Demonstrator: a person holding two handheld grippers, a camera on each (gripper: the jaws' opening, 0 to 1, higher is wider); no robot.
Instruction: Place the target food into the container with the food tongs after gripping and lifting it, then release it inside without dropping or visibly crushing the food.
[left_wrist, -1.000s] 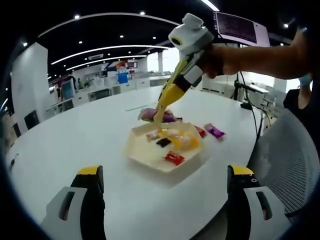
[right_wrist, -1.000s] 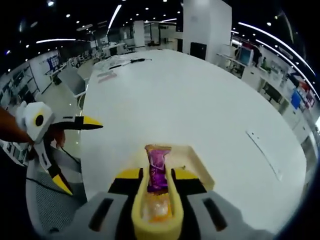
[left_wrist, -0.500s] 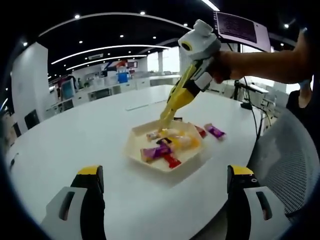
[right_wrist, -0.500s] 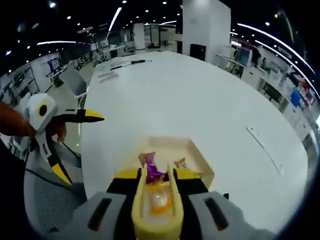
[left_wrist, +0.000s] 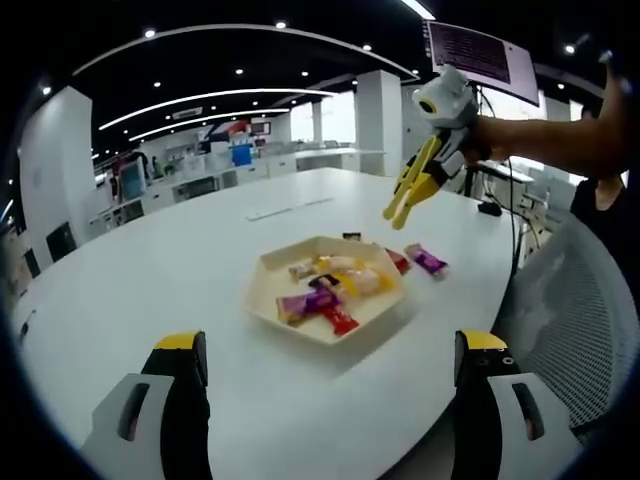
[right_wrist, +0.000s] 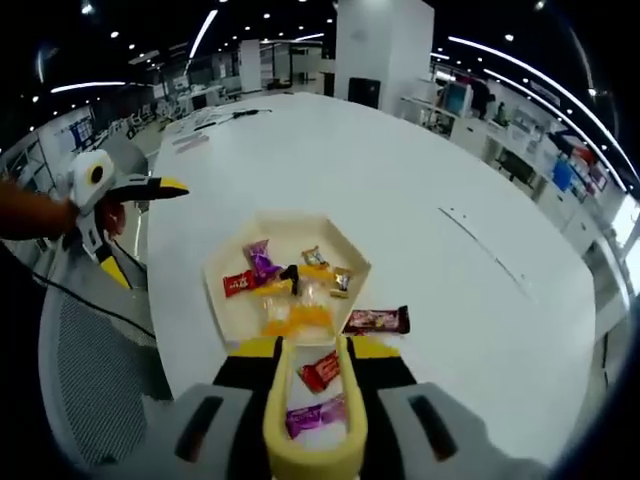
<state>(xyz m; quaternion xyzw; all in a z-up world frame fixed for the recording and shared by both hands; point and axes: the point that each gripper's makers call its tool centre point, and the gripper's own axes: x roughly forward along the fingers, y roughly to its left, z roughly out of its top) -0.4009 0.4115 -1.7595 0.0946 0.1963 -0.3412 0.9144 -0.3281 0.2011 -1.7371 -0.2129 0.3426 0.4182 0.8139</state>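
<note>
Right gripper view: my tongs (right_wrist: 311, 385) are empty, slightly apart above the tray (right_wrist: 352, 268); purple candy (right_wrist: 260, 260) lies inside. My left gripper (left_wrist: 325, 365) is wide open.

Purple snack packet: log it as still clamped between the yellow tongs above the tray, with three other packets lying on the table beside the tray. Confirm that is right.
Not quite. The purple snack packet is no longer in the yellow tongs; it lies inside the tray, as the right gripper view shows, and the tongs hold nothing. The rest stands: three packets lie on the table beside the tray.
</note>
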